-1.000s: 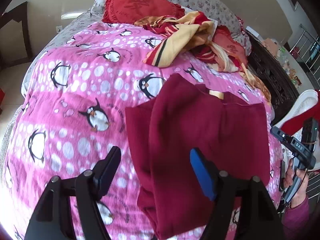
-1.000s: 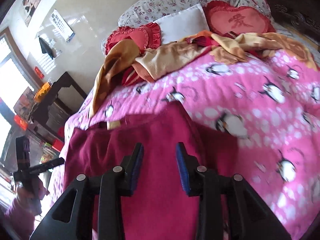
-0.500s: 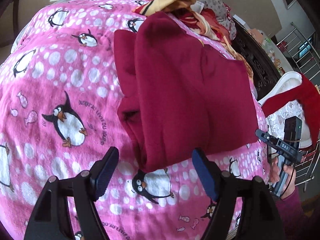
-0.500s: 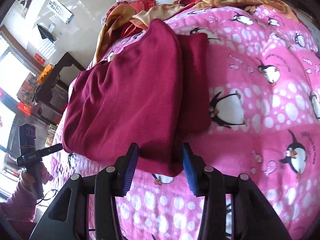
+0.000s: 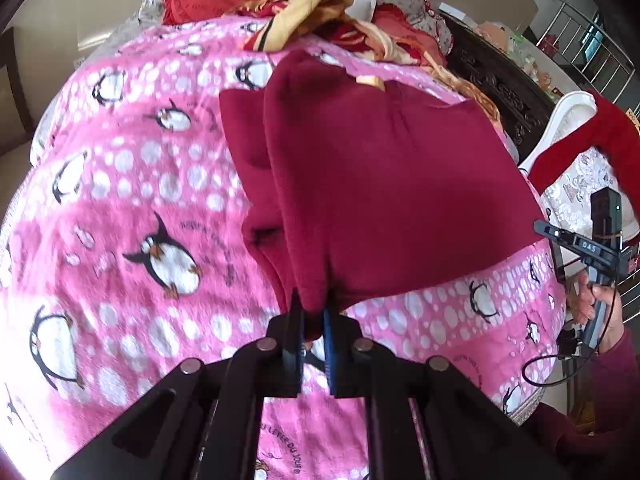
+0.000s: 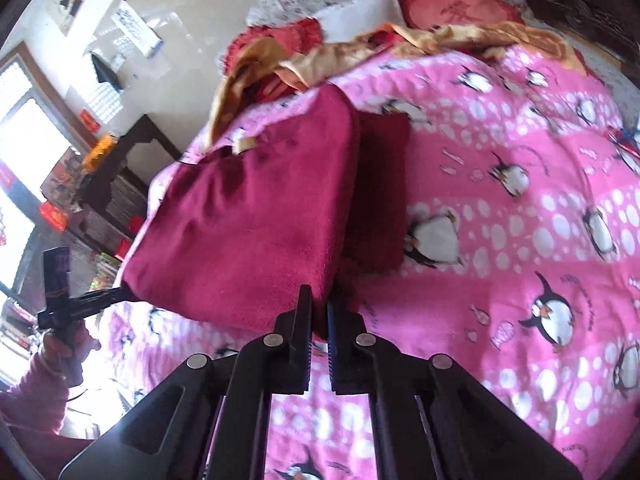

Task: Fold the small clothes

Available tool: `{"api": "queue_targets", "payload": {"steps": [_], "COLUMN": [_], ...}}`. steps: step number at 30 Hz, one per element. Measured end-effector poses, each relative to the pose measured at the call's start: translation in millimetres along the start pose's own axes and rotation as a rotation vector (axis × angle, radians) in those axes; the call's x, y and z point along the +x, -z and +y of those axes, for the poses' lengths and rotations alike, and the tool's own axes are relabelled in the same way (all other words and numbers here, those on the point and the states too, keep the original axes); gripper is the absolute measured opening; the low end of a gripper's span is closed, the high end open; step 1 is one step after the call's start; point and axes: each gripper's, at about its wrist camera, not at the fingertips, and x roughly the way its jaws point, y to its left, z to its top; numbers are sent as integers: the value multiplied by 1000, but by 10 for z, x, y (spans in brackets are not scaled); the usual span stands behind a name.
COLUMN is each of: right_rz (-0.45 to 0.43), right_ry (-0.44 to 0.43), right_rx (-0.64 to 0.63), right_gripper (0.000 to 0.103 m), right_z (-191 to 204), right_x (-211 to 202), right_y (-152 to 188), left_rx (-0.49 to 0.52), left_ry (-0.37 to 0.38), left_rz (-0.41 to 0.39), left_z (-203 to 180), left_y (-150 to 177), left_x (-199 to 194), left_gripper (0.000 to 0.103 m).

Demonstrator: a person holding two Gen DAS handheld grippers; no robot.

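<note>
Left tool [image 5: 313, 322]: just closed, pinching garment's [image 5: 380, 184] near left corner.
Right tool [image 6: 318, 316]: just closed, pinching a near hem corner.
Garment: folded on bed [image 5: 132, 208]; long axis near to far.

The folded garment [image 5: 384, 184] is lying on the blanket [image 5: 132, 208], near its edge. A pile of loose cloth [image 5: 320, 12] is lying behind it. Cushions [image 6: 456, 8] are being propped behind the pile, at the bed's head.
</note>
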Motion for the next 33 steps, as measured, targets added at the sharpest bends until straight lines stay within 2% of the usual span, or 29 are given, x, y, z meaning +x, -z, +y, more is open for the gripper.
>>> {"api": "queue_targets", "payload": {"steps": [2, 4, 5, 7, 9, 10, 11, 13, 16, 22, 24, 27, 33], "right_rz": [48, 88, 84, 40, -26, -57, -67, -77, -68, -79, -94, -97, -102], "right_ry": [18, 15, 27, 71, 98, 85, 72, 64, 72, 191, 227, 299, 288], "right_rx": [53, 85, 92, 89, 74, 59, 45, -5, -70, -133, -132, -134, -138], "right_gripper": [0, 0, 4, 11, 14, 14, 14, 14, 14, 14, 14, 14, 14], "right_z": [-169, -230, -227, -187, -114, -43, 13, 201, 423, 586, 539, 400, 293], "right_x": [157, 274, 266, 146, 2, -49, -54, 32, 314, 936, 1042, 1266, 1392], "right_y": [89, 114, 98, -5, -133, -233, -300, -475, -683, -1081, -1179, -1334, -1382], "left_rx": [-14, -23, -25, -26, -14, -9, -7, -11, -21, -44, -67, -80, -67], "left_ry": [-13, -7, 2, -17, -35, -35, -39, -64, -147, -282, -290, -302, -307], "left_rz": [20, 6, 1, 6, -20, -47, -75, -118, -138, -104, -98, -95, -97], "left_z": [24, 22, 15, -7, -42, -63, -81, -115, -172, -104, -37, 24, 34], "left_y": [71, 80, 64, 10, -70, -119, -169, -304, -533, -851, -911, -980, -1028], "left_x": [109, 99, 64, -10, -98, -141, -183, -201, -74, 411, 524, 640, 717], "left_gripper": [8, 8, 10, 19, 49, 61, 65, 67, 70, 70, 70, 77, 80]}}
